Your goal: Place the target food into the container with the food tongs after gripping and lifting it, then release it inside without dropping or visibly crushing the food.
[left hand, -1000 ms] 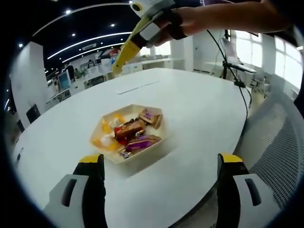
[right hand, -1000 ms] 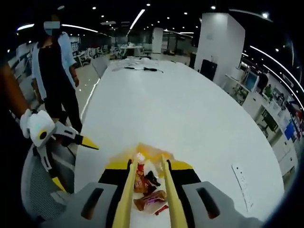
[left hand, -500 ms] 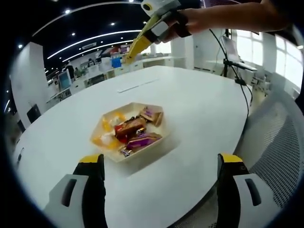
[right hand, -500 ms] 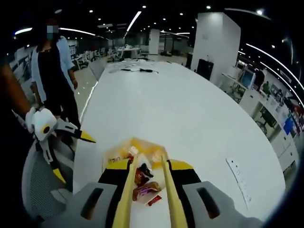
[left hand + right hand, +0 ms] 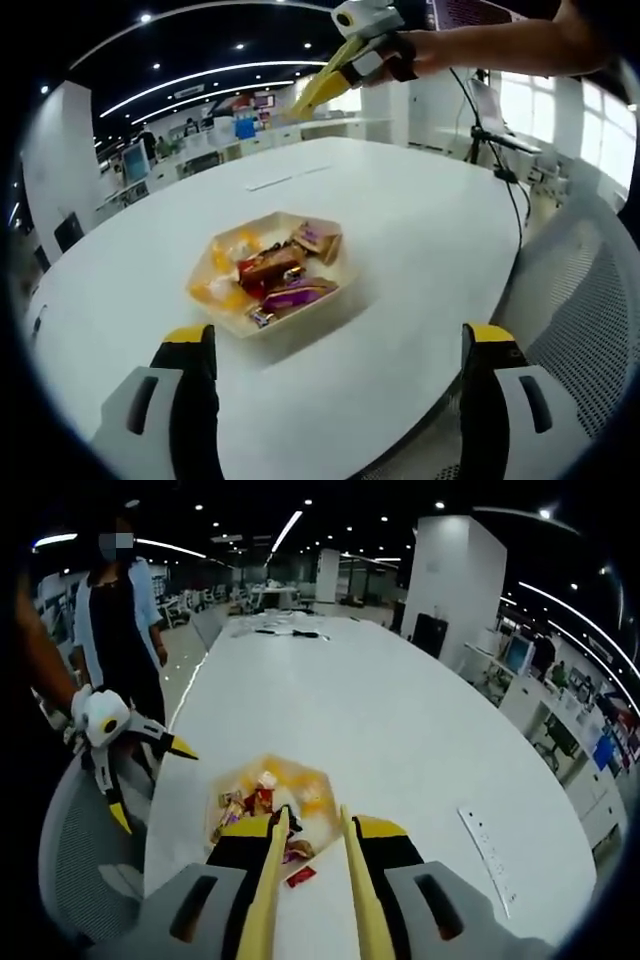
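Note:
A shallow beige tray (image 5: 335,290) of wrapped snacks sits on the white table, ahead of my left gripper (image 5: 338,345), which is open and holds nothing. My right gripper (image 5: 368,40) hangs high over the far side of the table in a hand, shut on the yellow food tongs (image 5: 318,90). In the right gripper view the tongs (image 5: 345,880) run forward between the jaws of my right gripper (image 5: 312,830), arms apart, with nothing seen between their tips. The tray (image 5: 322,785) lies just beyond them. My left gripper (image 5: 150,785) is at the left, open.
The round white table (image 5: 430,230) stretches wide around the tray. A mesh chair (image 5: 580,300) stands at its right edge, a stand with cables (image 5: 480,140) behind it. A person (image 5: 115,620) stands near the table's left side, and a small white strip (image 5: 485,840) lies on the table.
My right gripper with the tongs has risen and drawn back from the tray, so the tray looks smaller and farther off. My left gripper has stayed where it was.

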